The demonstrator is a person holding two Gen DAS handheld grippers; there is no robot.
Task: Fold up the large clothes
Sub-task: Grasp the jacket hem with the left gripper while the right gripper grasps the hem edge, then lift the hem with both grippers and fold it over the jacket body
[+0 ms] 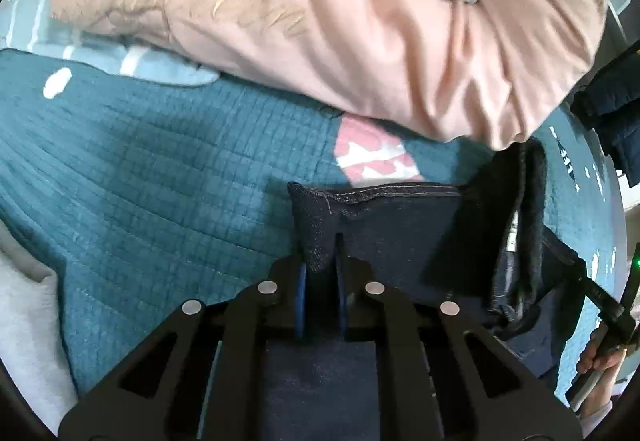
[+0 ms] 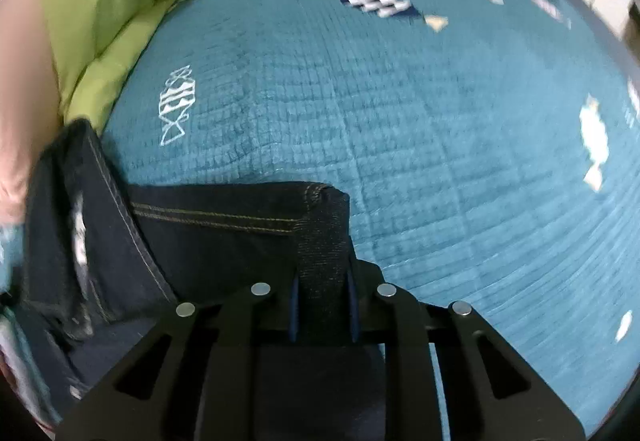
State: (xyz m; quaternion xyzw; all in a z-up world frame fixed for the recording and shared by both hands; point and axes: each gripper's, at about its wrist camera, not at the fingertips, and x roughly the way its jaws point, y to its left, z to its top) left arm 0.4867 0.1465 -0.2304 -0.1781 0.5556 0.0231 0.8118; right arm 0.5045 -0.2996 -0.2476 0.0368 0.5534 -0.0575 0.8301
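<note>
Dark blue jeans (image 1: 396,225) hang between my two grippers above a teal quilted bedspread (image 1: 160,169). My left gripper (image 1: 322,281) is shut on one corner of the jeans' waistband, and the denim stands up between its blue pads. My right gripper (image 2: 322,301) is shut on the other waistband corner (image 2: 320,225); the stitched band runs left from it. The jeans (image 2: 120,241) droop to the left in the right wrist view, with a white inner label showing. The right gripper and the hand holding it show at the left wrist view's right edge (image 1: 604,321).
A pink garment (image 1: 360,41) lies bunched on the bed beyond the jeans, with a light blue one (image 1: 120,57) under it. A lime green garment (image 2: 104,13) lies at the far left in the right wrist view. Another dark garment (image 1: 616,109) sits at the right edge. The teal bedspread (image 2: 440,121) stretches away.
</note>
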